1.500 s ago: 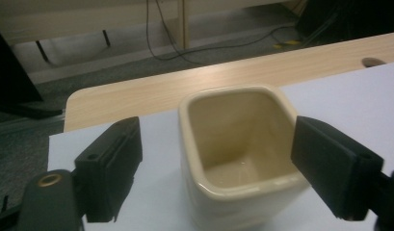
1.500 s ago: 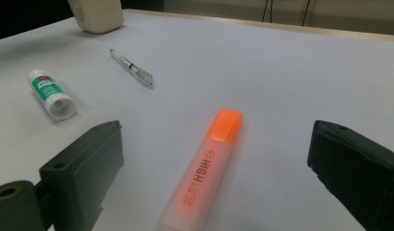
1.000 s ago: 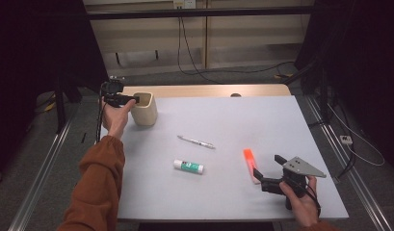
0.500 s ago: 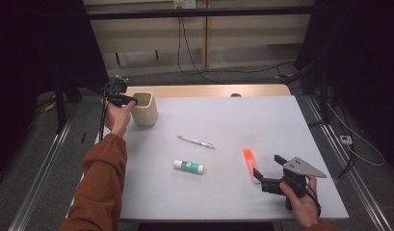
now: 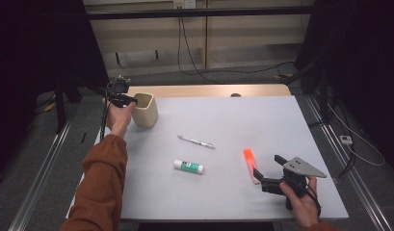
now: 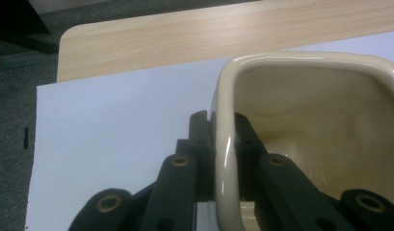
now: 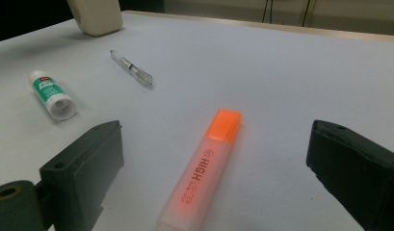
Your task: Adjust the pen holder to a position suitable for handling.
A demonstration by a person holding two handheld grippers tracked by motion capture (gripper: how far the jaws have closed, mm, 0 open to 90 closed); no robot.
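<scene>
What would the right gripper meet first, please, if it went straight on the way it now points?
Most likely the orange highlighter, which lies on the table between the open jaws of the right gripper, just ahead; exact depth is hard to judge.

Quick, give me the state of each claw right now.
Left claw: just closed, shut on the wall of the beige cup.
Right claw: open, orange highlighter lying between its jaws, not gripped.

Lighting's soft and even from overhead, so the white table point(image 5: 223, 120) is bright while the room around it goes nearly black. A glare streak runs down the cup point(image 6: 223, 159) rim. The highlighter point(image 7: 204, 168) looks a bit soft and glowy up close.
</scene>
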